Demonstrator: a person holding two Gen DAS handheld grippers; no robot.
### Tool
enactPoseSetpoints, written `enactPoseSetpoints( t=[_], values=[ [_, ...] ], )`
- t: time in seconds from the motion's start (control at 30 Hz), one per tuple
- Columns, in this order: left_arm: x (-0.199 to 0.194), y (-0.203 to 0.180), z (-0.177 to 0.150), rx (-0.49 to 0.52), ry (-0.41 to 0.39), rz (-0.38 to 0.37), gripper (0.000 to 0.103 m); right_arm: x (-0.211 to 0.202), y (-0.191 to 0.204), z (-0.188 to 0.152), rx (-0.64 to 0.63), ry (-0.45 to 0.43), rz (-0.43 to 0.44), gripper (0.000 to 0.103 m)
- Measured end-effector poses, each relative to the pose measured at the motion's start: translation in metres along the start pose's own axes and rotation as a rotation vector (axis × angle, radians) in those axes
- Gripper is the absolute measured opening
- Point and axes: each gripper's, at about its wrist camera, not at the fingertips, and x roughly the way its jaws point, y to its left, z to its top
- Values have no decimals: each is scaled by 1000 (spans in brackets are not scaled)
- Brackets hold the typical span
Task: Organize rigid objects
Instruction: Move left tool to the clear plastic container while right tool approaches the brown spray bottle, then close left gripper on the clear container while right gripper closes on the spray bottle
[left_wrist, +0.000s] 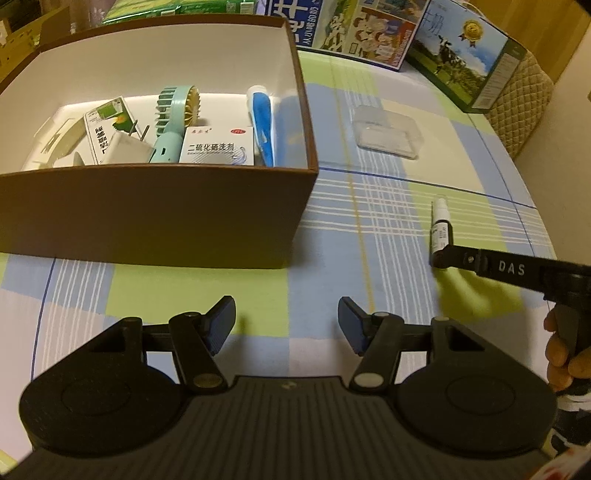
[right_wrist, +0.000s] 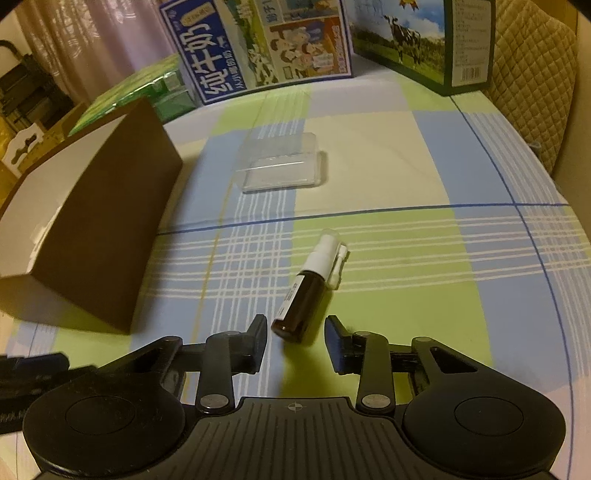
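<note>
A small brown spray bottle (right_wrist: 308, 282) with a white top lies on the checked cloth; it also shows in the left wrist view (left_wrist: 439, 225). My right gripper (right_wrist: 295, 334) is open, its fingers either side of the bottle's base, not closed on it. My left gripper (left_wrist: 287, 321) is open and empty, hovering in front of the brown box (left_wrist: 155, 214). The box holds a green hand fan (left_wrist: 173, 118), a blue-and-white tube (left_wrist: 262, 123), a white medicine carton (left_wrist: 218, 146) and other small items. A clear plastic case (right_wrist: 280, 168) lies on the cloth beyond the bottle.
Milk cartons (right_wrist: 258, 48) and a green-sided carton (right_wrist: 443, 40) stand along the far edge. A quilted cushion (right_wrist: 532, 92) is at the far right. The brown box also shows at the left in the right wrist view (right_wrist: 92, 229).
</note>
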Motion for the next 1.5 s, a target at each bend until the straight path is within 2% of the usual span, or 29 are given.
enactPoseSetpoints(
  t=[0.17,0.27,0.63,0.9,1.07,1.23,1.5],
  values=[
    [4,-4,-1,7,10,0,55,13,-5,4,25,11,0,31],
    [6,-11,-2,22,18,-9,55,17,-8,5,24,20,-13,20],
    [18,-56,-1,114,43,-75,54,6,-45,3,-45,-44,-101,20],
    [35,-98,12,177,38,-115,54,-6,-73,17,-89,-144,-124,20],
    [48,-118,35,188,10,-124,54,-4,-84,36,-109,-178,-119,20],
    [64,-131,68,192,-47,-100,54,8,-91,57,-119,-191,-102,20],
    [94,-134,123,127,-95,-75,62,30,-90,91,-136,-197,-69,20]
  ],
)
